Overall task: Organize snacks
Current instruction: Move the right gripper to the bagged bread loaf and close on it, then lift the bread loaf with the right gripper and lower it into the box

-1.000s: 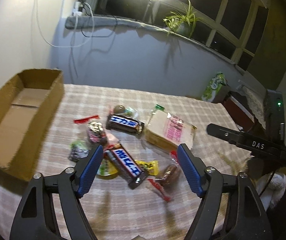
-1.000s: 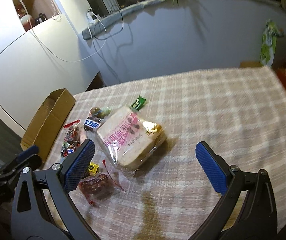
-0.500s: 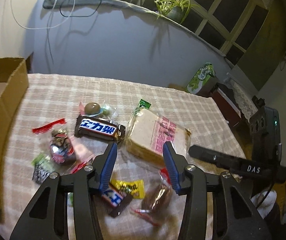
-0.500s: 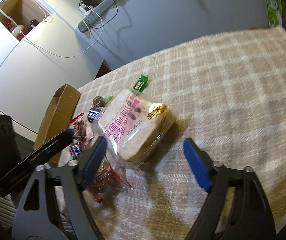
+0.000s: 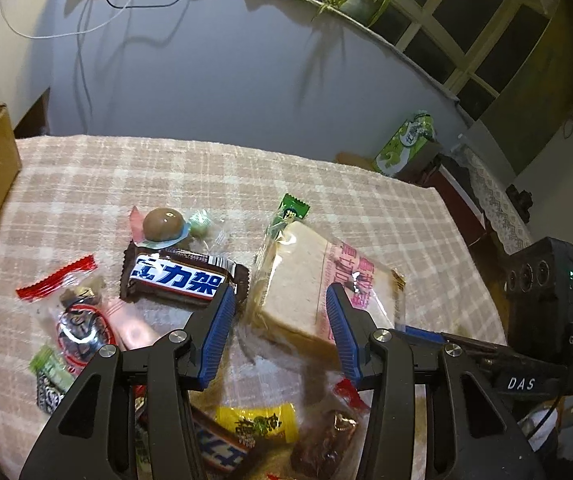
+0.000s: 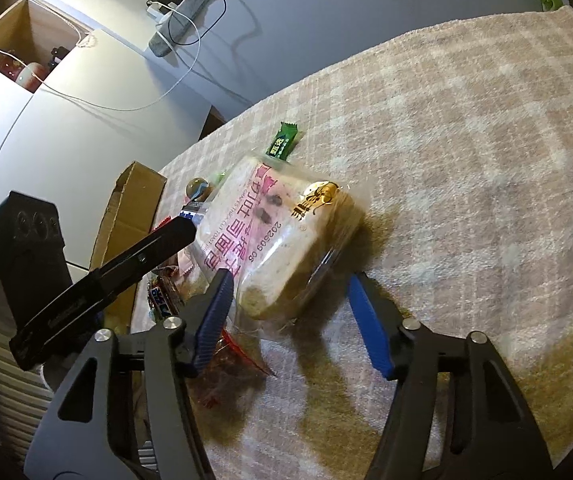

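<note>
Clearly both tools are aimed at the same thing: the clear plastic bag of sliced white bread with pink printing (image 6: 286,236), which lies flat on the pink checked cloth surface (image 6: 466,120), just right of the loose pile of small snacks.

The right hand-held gripper (image 6: 290,320) has just been narrowing its jaws. They stand on either side of the near end of the bread bag, and I judge this is to take the bag by its short end. The blue pads (image 6: 214,320) seem not to press on it yet, so it is released. The left hand-held gripper (image 5: 278,332) has also just narrowed. It frames the near corner of the bag, its pads do not visibly press, so I read it as released as well. Two tools probably suit such a wide, soft package.

The long axis of the bag runs away from the right camera, up and to the left. Its far end points to the small green foil sachet (image 6: 283,141). Beyond the pile stands the open brown cardboard box (image 6: 126,216), likely the place for the snacks. The brown chocolate bar with blue letters (image 5: 182,278) lies just left of the bag.
</note>
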A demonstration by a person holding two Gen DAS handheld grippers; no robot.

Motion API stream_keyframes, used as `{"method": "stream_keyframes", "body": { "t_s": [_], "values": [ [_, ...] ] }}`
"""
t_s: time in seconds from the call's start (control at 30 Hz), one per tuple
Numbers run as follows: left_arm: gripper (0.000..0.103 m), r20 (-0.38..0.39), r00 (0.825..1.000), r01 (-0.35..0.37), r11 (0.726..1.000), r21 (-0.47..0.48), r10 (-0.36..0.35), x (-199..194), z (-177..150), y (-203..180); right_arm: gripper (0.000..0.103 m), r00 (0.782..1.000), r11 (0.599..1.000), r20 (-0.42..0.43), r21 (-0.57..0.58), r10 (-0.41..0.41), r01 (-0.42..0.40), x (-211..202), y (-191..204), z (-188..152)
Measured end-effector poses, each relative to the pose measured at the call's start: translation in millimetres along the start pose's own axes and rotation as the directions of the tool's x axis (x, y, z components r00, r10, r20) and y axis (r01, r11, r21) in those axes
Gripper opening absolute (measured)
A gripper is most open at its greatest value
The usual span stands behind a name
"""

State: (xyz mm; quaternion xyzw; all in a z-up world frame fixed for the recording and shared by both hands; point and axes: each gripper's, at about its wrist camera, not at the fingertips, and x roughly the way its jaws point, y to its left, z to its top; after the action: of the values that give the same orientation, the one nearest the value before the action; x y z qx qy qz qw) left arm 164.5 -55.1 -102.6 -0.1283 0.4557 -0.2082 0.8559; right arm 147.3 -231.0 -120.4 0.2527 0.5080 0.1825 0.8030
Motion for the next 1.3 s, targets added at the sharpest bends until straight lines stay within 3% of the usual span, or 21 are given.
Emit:
{"method": "stream_keyframes", "body": {
  "t_s": [0.2,0.6,0.73,1.3],
  "values": [
    [0.045,-0.054,0.998,0.019,1.000,0.003,-0.019,13.8,-1.6,0.9,0.060,1.000,1.000,-0.004,-0.019,0.002,-0.002,4.1,3.7,3.2],
    [0.045,-0.048,0.999,0.007,1.000,0.021,-0.006,17.0,-1.7,-8.1,0.052,1.000,0.999,-0.011,-0.037,0.008,-0.008,7.7,7.1,4.2],
    [0.045,-0.036,0.999,0.001,0.999,0.036,0.000,13.3,-3.7,-14.0,0.047,1.000,0.999,-0.011,-0.045,0.008,-0.009,5.1,7.1,3.4],
    [0.045,0.059,0.997,-0.045,0.995,0.088,0.040,-26.2,-14.5,-24.2,0.047,1.000,0.993,0.023,-0.116,0.003,0.000,-16.7,31.1,-2.2]
  ]
}}
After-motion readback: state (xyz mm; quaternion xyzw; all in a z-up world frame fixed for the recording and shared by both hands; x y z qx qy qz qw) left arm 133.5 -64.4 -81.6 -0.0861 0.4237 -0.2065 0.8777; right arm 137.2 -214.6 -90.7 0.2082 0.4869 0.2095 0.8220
